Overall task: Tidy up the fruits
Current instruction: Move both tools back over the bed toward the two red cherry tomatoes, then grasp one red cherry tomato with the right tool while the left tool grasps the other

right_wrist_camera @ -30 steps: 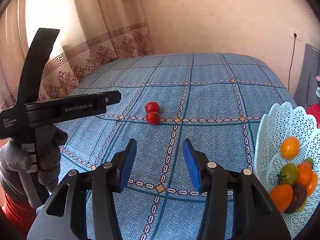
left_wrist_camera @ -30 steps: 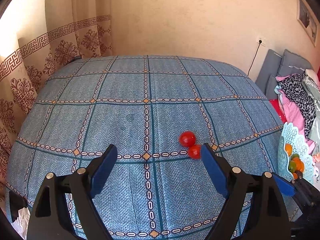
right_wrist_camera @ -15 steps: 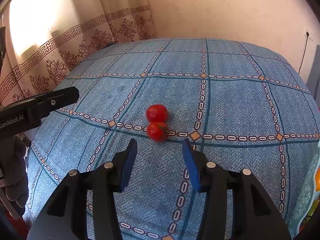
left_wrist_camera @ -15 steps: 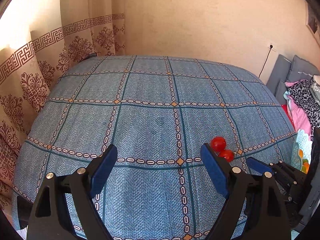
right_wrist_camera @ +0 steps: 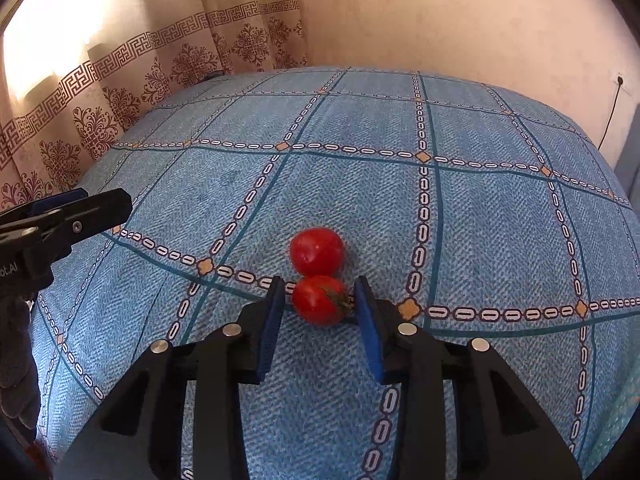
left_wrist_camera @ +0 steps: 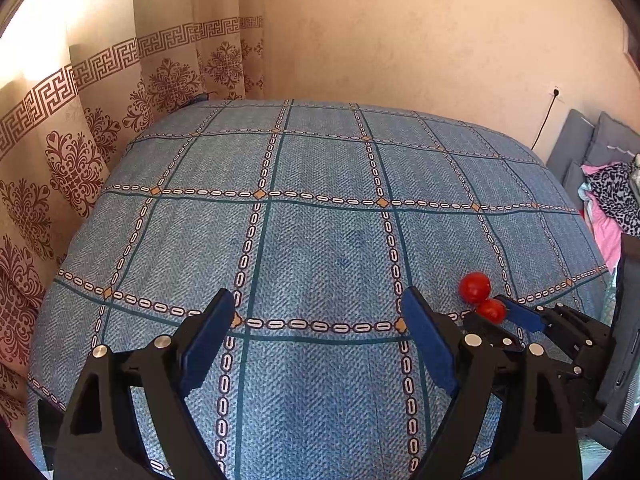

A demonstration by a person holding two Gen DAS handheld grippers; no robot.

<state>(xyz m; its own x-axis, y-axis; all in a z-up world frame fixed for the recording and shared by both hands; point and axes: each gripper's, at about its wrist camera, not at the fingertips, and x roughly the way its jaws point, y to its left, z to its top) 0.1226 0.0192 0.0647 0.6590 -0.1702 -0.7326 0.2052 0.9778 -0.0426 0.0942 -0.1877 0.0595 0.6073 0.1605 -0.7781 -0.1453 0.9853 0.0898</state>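
Two red tomatoes lie touching on the blue patterned bedspread [right_wrist_camera: 500, 220]. The far tomato [right_wrist_camera: 317, 251] is free. The near tomato [right_wrist_camera: 320, 300], with a green stem, sits between the blue pads of my right gripper [right_wrist_camera: 319, 294]. Its jaws are closing, and a thin gap still shows on each side of the tomato. From the left wrist view the same pair shows as far tomato [left_wrist_camera: 475, 287] and near tomato [left_wrist_camera: 491, 310], with the right gripper [left_wrist_camera: 496, 314] around the near one. My left gripper [left_wrist_camera: 318, 308] hangs open and empty over the bedspread, left of the tomatoes.
A patterned curtain [left_wrist_camera: 100, 128] runs along the bed's left side and a plain wall [left_wrist_camera: 400, 40] stands behind it. Grey cushions and a heap of clothes [left_wrist_camera: 608, 188] lie at the right. A gloved hand [right_wrist_camera: 16, 340] holds the left gripper [right_wrist_camera: 76, 212].
My right gripper moved forward and down to the tomatoes and its jaws narrowed around the near one. The left gripper drifted left, still open, so the tomatoes slid rightward in its view.
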